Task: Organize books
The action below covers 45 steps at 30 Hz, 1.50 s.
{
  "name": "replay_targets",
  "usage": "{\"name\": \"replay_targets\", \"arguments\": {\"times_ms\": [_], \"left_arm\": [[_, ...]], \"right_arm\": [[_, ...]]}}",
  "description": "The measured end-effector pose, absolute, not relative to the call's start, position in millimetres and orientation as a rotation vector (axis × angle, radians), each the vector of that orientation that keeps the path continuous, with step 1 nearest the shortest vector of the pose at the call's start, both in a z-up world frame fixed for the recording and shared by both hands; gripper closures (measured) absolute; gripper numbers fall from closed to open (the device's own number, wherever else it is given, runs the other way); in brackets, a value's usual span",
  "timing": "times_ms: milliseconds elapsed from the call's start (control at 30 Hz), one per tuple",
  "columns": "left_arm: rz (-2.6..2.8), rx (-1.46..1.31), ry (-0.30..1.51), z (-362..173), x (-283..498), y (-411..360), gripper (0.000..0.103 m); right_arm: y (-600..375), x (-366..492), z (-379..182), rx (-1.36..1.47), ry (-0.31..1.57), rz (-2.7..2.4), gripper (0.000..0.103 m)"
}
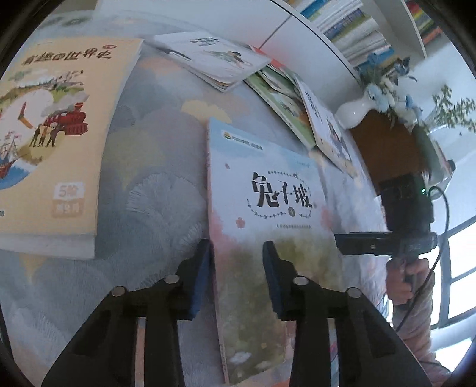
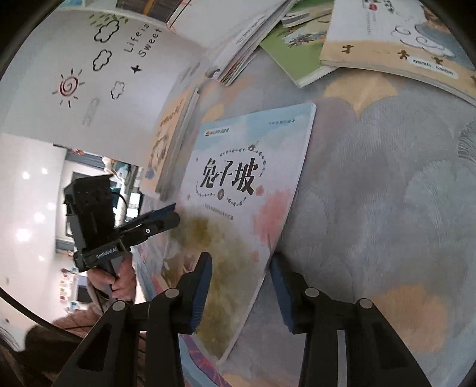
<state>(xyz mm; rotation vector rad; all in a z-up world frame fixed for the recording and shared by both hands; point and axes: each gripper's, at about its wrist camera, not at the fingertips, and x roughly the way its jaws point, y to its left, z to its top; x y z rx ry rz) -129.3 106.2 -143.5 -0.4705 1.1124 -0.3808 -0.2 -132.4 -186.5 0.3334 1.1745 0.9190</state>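
1. Since both grippers work the same book, the pale-blue one in the centre of both frames on the patterned tablecloth, I read this as a two-handed pickup.
2. The left gripper looks clamped on the book's left edge. Its left pad touches that edge and its right finger lies over the cover. In the right wrist view, at centre left, its fingers sit close together on that edge.
3. The right gripper isn't gripping. The book's right edge runs between its jaws at bottom centre of the frame, with one finger over the cover and the other pad just beside the edge, and there's daylight between them.
4. Close the right jaws squarely on that edge before lifting. A one-sided hold on a thin paperback probably lets it sag or peel out.
5. Bite deeper than the rim, or the cover alone may get pinched and fan the pages.
6. Keep both wrists rolled alike. A mismatch twists the book.
7. Lift clear of the yellow book at the left of the left wrist frame and the loose pile at upper centre.
8. The vase at upper right sits near the pile, so swing wide of it.
9. The target is probably the pile or the shelf at the top of the frame. I can't tell which.
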Motion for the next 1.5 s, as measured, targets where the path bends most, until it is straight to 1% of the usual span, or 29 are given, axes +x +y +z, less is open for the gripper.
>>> {"name": "replay_targets", "arguments": {"times_ms": [33, 67, 133, 233, 300, 433, 700, 967, 1167, 1500], "left_arm": [[-0.379, -0.466, 1.107, -143.8, -128.8, 105.6, 0.077], [-0.371, -0.451, 1.102, -143.1, -128.0, 102.8, 0.078], [-0.348, -0.401, 1.097, -140.6, -126.8, 95.5, 0.078], [-0.287, -0.309, 1.092, -135.5, -128.0, 81.6, 0.078], [-0.250, -0.243, 1.104, -130.8, -126.5, 72.8, 0.077], [-0.245, -0.219, 1.095, -121.2, -127.9, 73.5, 0.077], [-0.252, -0.177, 1.083, -106.2, -129.2, 68.3, 0.077], [-0.272, -0.166, 1.066, -95.1, -132.8, 66.1, 0.077], [-0.278, -0.183, 1.041, -85.0, -126.9, 69.8, 0.077], [-0.249, -0.216, 0.966, -61.7, -118.4, 102.9, 0.076]], "right_arm": [[-137.9, -4.7, -187.1, 0.338, 1.170, 0.915, 0.073], [-141.0, -3.3, -188.5, 0.347, 1.160, 0.906, 0.077], [-151.5, -2.9, -190.9, 0.379, 1.142, 0.898, 0.091], [-163.4, -6.9, -194.2, 0.433, 1.121, 0.902, 0.093], [-163.4, -15.0, -190.3, 0.406, 1.096, 0.871, 0.093], [-151.6, -30.1, -172.6, 0.290, 1.076, 0.790, 0.090], [-130.2, -63.4, -136.6, 0.151, 1.026, 0.793, 0.090], [-123.3, -75.9, -115.3, 0.143, 0.992, 0.787, 0.090], [-122.1, -73.6, -110.9, 0.163, 0.981, 0.787, 0.090], [-91.5, -68.0, -76.6, 0.135, 0.920, 0.818, 0.090]]}}
